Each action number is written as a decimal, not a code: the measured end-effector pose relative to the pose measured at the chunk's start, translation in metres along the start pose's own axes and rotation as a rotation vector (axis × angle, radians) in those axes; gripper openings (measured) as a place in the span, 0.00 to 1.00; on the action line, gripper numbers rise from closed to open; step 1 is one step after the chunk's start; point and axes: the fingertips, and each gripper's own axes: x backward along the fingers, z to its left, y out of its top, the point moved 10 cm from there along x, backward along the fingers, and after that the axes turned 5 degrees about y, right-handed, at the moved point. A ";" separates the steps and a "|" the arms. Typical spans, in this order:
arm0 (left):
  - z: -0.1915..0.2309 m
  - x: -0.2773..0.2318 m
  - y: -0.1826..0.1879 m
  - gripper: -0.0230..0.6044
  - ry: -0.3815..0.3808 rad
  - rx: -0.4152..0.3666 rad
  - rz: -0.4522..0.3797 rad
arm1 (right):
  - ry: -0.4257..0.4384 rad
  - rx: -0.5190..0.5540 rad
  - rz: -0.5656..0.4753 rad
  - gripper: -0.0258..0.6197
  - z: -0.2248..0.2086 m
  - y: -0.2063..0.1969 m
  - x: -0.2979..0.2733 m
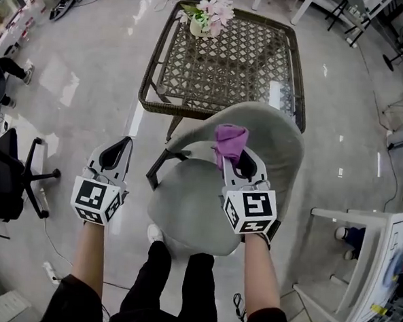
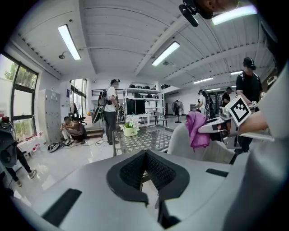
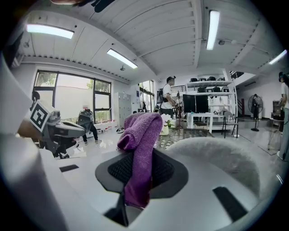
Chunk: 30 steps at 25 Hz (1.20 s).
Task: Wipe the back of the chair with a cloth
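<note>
My right gripper [image 1: 234, 159] pinches the cloth [image 1: 230, 139] above the seat, just inside the chair [image 1: 288, 138] back, and my left gripper [image 1: 120, 148] is pressed together, empty, so I judge no wiping is done yet.

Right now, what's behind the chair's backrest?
A wicker table with a flower pot at its far edge. The backrest covers part of the table's near rim.
</note>
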 end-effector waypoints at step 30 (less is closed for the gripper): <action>-0.031 -0.072 -0.085 0.05 -0.072 -0.072 0.093 | -0.073 0.044 0.045 0.18 -0.092 -0.072 -0.071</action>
